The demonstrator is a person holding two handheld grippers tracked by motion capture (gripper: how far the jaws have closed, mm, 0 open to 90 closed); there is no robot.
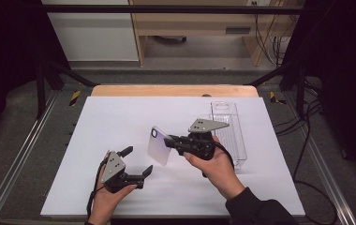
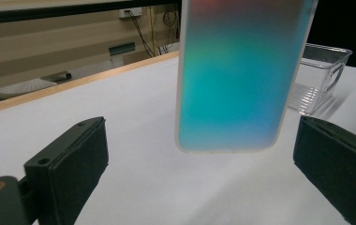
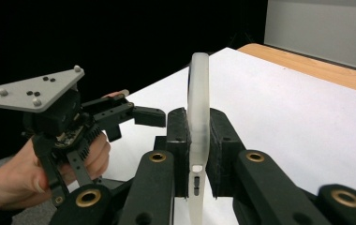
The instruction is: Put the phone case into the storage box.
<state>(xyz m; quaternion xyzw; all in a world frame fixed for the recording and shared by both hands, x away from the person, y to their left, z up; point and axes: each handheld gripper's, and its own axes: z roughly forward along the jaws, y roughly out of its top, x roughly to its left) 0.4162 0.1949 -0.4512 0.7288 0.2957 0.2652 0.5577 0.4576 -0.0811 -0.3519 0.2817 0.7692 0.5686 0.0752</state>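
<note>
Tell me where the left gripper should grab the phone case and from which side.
Grip the free bottom end of the phone case, coming from below, pads on its flat faces. The right gripper holds the other end, and the left gripper is already open below.

The high view looks forward and down on the whole counter (image 1: 120, 117) from its near side. The left gripper view sits low, facing far-right towards the clear tray (image 2: 323, 70). The right gripper view faces left, very close. All three share the phone case (image 1: 159, 146) (image 2: 234, 75) (image 3: 198, 108).
</note>
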